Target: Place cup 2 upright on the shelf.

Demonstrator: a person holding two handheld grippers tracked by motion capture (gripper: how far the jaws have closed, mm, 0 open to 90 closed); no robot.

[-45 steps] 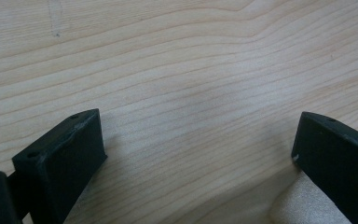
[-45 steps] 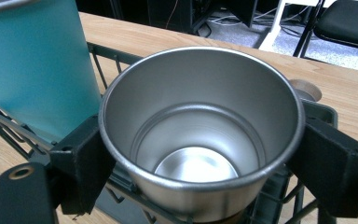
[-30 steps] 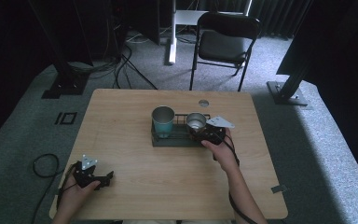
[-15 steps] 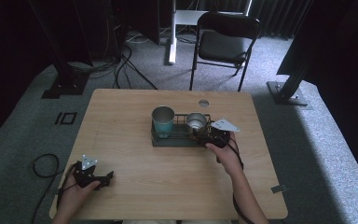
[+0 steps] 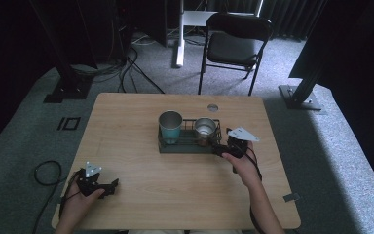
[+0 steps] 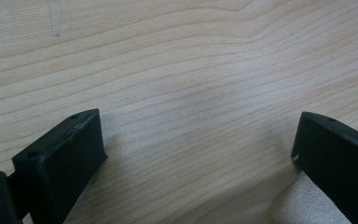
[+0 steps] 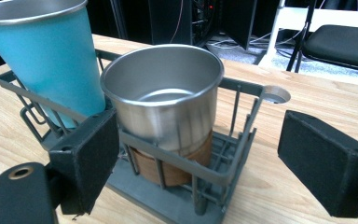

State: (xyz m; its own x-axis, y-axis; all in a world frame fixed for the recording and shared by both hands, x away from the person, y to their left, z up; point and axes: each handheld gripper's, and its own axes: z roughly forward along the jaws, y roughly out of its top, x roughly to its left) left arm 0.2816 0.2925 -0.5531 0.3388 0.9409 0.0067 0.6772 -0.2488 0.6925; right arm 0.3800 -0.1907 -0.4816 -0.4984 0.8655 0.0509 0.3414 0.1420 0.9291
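Right gripper (image 7: 196, 154): hovering at the rack's right end, jaws standing wide apart and holding nothing; the left jaw is sitting just beside the rack's near wire, the right jaw is hanging clear over bare table.
Steel cup (image 7: 165, 100): standing upright in the right compartment of the rack (image 7: 205, 179), a brown band showing round its base; it is lying straight ahead of the open jaws, slightly to their left, its axis vertical.
Blue cup (image 7: 46, 51): leaning a little in the left compartment, touching or nearly touching the steel cup.
Key relation: the gripper is facing the steel cup from the near right, so a grasp is probably calling for a move forward and up to rim height, since the rack wires are guarding the lower wall.
Left gripper (image 6: 196, 154): resting low over the table (image 6: 177, 70) at its near-left corner, jaws spread wide, empty, well apart from the rack.
Nearer hand: the right hand (image 5: 241, 163), by far.
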